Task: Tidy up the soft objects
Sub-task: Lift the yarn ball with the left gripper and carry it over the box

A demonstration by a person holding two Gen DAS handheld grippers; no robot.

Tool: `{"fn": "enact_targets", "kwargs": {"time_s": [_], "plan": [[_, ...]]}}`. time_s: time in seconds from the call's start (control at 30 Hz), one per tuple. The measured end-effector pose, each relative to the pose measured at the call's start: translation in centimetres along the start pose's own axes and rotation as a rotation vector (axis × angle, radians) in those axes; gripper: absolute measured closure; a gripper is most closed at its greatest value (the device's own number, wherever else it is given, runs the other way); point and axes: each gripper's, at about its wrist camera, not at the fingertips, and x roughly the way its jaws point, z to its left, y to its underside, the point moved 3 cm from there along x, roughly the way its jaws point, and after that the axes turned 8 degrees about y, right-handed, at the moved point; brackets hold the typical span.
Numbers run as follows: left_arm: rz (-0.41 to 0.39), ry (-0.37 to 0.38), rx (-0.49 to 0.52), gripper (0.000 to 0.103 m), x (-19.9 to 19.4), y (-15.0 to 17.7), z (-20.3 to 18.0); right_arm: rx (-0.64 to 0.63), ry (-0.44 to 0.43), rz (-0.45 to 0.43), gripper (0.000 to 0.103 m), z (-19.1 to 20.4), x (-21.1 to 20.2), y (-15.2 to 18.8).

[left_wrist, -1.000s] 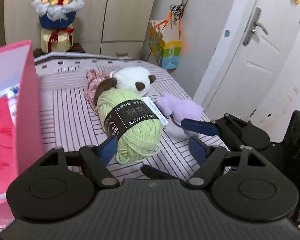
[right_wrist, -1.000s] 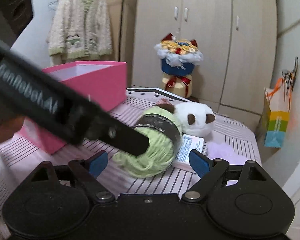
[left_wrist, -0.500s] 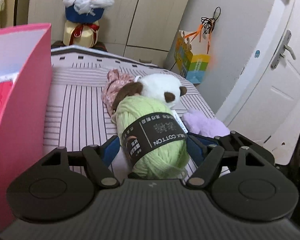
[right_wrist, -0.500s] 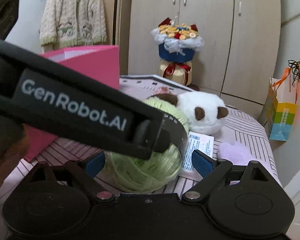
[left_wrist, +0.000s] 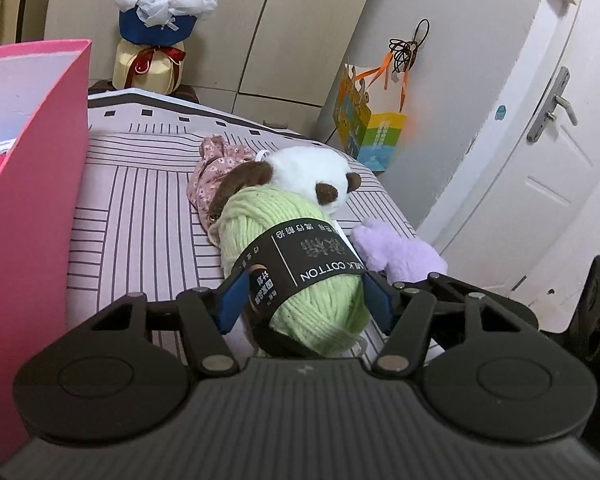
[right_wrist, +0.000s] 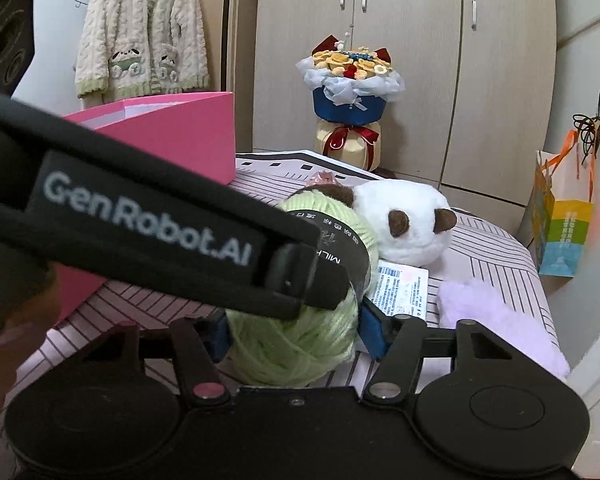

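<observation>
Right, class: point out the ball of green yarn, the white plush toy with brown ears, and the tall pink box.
ball of green yarn (left_wrist: 260,220), left wrist view, upper strands.
white plush toy with brown ears (right_wrist: 404,204), right wrist view, head.
tall pink box (left_wrist: 32,200), left wrist view, side wall.

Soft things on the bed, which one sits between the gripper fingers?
The green yarn ball, black-banded, between both grippers' blue pads; the white plush and purple plush lie beyond.

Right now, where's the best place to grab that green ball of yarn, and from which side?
Grip the green yarn ball across its middle at the black paper band, coming in low from its near end. It lies lengthwise on the striped bed, so its soft sides face the fingers.
</observation>
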Motion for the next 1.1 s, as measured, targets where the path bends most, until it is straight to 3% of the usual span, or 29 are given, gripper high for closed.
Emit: {"fn": "enact_targets", "kwargs": {"time_s": [0.33,0.7,1.1], "plan": [[0.008,0.007,0.033,0.043,-2.4,0.6,-1.3,0.037,-0.016,-0.021,0.039,1.0,-2.3,0.1],[0.024,0.012,0.088,0.043,-6.8,3.4,-4.1,0.132,-0.034,-0.019,0.039,2.3,-6.9,1.3],[-0.035,0.041,0.139,0.043,-13.5,4.6,-5.9,0.065,-0.012,-0.081,0.039,5.2,-12.6,0.4]]}}
